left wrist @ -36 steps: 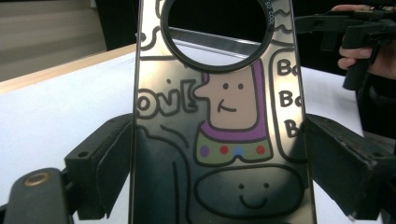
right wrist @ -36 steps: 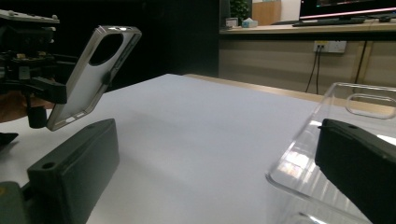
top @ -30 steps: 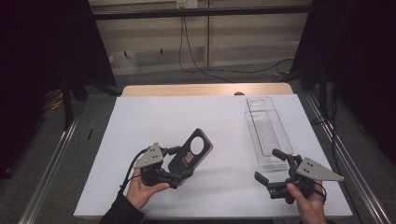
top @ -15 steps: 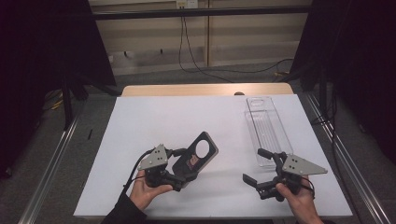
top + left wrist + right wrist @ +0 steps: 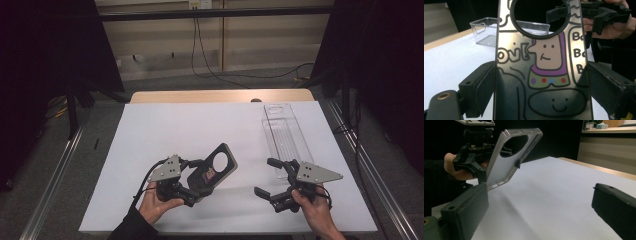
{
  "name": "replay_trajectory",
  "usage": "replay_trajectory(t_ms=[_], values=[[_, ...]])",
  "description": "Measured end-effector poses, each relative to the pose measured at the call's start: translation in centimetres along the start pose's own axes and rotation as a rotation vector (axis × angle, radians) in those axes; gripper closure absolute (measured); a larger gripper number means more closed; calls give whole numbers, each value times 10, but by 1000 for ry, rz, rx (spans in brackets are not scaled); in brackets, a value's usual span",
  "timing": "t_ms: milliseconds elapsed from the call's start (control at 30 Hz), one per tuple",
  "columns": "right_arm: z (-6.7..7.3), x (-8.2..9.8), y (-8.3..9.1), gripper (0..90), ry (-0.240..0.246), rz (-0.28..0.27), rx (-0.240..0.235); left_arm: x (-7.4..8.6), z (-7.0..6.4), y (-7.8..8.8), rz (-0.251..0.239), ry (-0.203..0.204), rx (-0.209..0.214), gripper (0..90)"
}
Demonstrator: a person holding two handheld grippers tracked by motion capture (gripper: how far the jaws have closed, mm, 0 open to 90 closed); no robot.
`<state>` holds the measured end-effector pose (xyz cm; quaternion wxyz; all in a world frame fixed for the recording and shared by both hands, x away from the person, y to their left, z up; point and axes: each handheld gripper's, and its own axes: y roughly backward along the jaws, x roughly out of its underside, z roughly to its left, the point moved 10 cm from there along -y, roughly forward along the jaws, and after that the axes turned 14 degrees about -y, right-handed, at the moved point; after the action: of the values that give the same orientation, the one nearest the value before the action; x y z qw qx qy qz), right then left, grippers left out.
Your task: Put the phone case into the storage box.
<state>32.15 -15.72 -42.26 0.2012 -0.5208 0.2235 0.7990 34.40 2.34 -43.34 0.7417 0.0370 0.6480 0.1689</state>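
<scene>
A dark phone case (image 5: 216,167) with a round camera hole and a cartoon print (image 5: 544,75) is lifted off the white mat at the front left, tilted up. My left gripper (image 5: 197,182) is shut on its lower end, one jaw on each long edge. My right gripper (image 5: 264,176) stands open at the front right with nothing between its jaws, pointing left at the case. In the right gripper view the case's grey inner side (image 5: 506,162) faces me, held by the left gripper (image 5: 474,157), beyond my own open right gripper (image 5: 541,212).
A clear, empty plastic tray (image 5: 282,132) lies lengthwise at the back right of the white mat (image 5: 190,130), just beyond the right gripper. A wooden table edge (image 5: 220,96) runs behind the mat. Metal rails flank both sides.
The right gripper has shifted left and turned its open jaws toward the case. The left gripper has edged slightly right, still holding the case.
</scene>
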Motion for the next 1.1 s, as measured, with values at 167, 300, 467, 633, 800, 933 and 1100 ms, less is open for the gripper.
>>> replay_trajectory(t_ms=[167,300,467,633,800,933,1100], values=[[7,-8,1,0,27,16,-56,-6,0,-2,-9,-15,16,123],[13,-14,-2,0,46,34,-111,-10,-1,-7,-11,-20,32,123],[14,-16,-8,0,68,60,-129,-15,-2,-16,-15,-30,61,123],[12,-20,-11,0,70,60,-146,-18,-4,-26,-9,-45,86,123],[14,-12,-14,0,100,101,-158,-20,-11,-23,-1,-59,114,123],[20,-13,-17,0,97,111,-185,-20,-15,-24,2,-62,134,123],[21,-18,-19,0,92,111,-197,-19,-18,-24,10,-65,158,123]])
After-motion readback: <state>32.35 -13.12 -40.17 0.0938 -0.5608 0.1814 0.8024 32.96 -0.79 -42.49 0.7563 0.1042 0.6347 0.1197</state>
